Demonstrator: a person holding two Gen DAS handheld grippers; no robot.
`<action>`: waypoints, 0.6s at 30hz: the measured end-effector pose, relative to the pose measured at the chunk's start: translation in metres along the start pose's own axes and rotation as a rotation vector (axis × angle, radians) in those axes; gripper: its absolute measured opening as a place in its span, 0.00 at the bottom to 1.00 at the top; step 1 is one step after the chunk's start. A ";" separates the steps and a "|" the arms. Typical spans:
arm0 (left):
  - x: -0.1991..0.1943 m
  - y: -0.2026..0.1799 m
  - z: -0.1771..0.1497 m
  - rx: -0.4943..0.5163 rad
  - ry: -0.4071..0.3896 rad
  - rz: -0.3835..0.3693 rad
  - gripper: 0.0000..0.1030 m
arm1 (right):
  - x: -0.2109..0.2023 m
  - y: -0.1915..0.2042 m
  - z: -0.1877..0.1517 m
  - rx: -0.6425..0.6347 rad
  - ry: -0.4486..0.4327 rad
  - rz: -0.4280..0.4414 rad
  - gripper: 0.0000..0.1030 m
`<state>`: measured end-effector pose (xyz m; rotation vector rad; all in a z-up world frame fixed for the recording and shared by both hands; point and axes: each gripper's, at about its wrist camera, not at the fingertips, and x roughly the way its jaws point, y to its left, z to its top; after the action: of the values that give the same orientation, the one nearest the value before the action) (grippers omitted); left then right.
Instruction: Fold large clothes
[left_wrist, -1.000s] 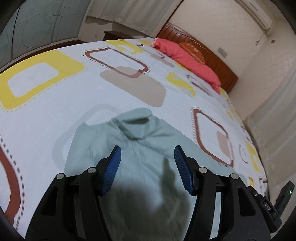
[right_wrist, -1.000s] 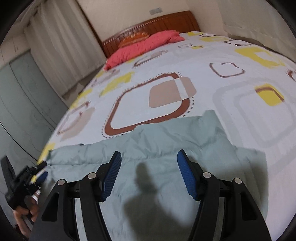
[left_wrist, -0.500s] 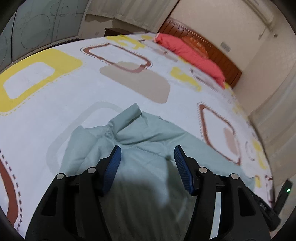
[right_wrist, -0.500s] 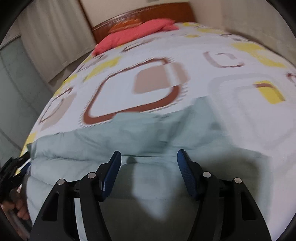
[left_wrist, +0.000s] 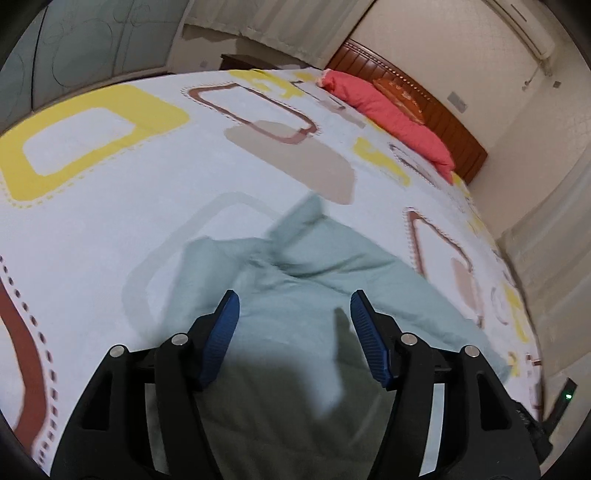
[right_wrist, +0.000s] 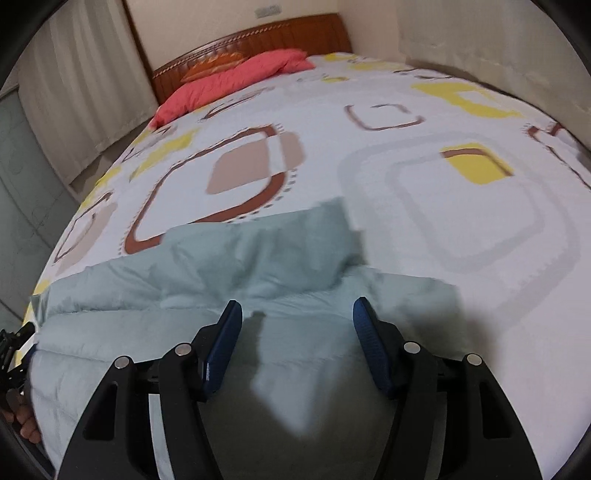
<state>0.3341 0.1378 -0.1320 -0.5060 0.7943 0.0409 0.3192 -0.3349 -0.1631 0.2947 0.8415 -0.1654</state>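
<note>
Left gripper (left_wrist: 293, 314): jaws stand apart at a middling width, blue pads facing each other with nothing pinched between them. The log of motion shows in the frames too: the jaws have just been opening a little, and only cloth lies below the gap, none in it. It hangs over the pale green garment (left_wrist: 295, 295), pointing steeply down at it.

Right gripper (right_wrist: 295, 321): jaws likewise apart at about the same width, holding nothing. Cloth of the same garment (right_wrist: 258, 266) lies beneath and ahead of the pads; whether the tips touch the fabric I cannot tell.

The garment is a padded, quilted piece, spread across the foot end of the bed (left_wrist: 110, 206), near the edge where the person stands. In the left view one part sticks up and outward toward the middle of the bed, rumpled and blurred. In the right view a fold runs across it, with a squarish flap reaching toward the headboard end. Dark shadows of the grippers fall on the cloth just before the jaws.

Bedspread white with yellow, brown and grey rounded squares. A red pillow (right_wrist: 236, 79) lies along the head edge against a wooden headboard (right_wrist: 258, 35). Curtains (right_wrist: 85, 81) hang beside the bed. In the right view's lower left corner, the other gripper's black frame and some fingers (right_wrist: 27, 424) of the person's hand show at the garment's edge.
</note>
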 end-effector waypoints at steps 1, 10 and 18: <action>0.007 0.004 0.000 -0.007 0.020 -0.010 0.60 | 0.006 -0.003 -0.002 0.001 0.015 -0.001 0.61; -0.043 0.036 -0.014 -0.176 -0.002 -0.090 0.65 | -0.043 -0.034 -0.017 0.098 -0.013 0.065 0.61; -0.099 0.092 -0.093 -0.446 0.029 -0.163 0.70 | -0.087 -0.090 -0.087 0.349 0.055 0.194 0.62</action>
<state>0.1806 0.1922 -0.1571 -0.9943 0.7716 0.0603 0.1769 -0.3893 -0.1698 0.7086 0.8321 -0.1227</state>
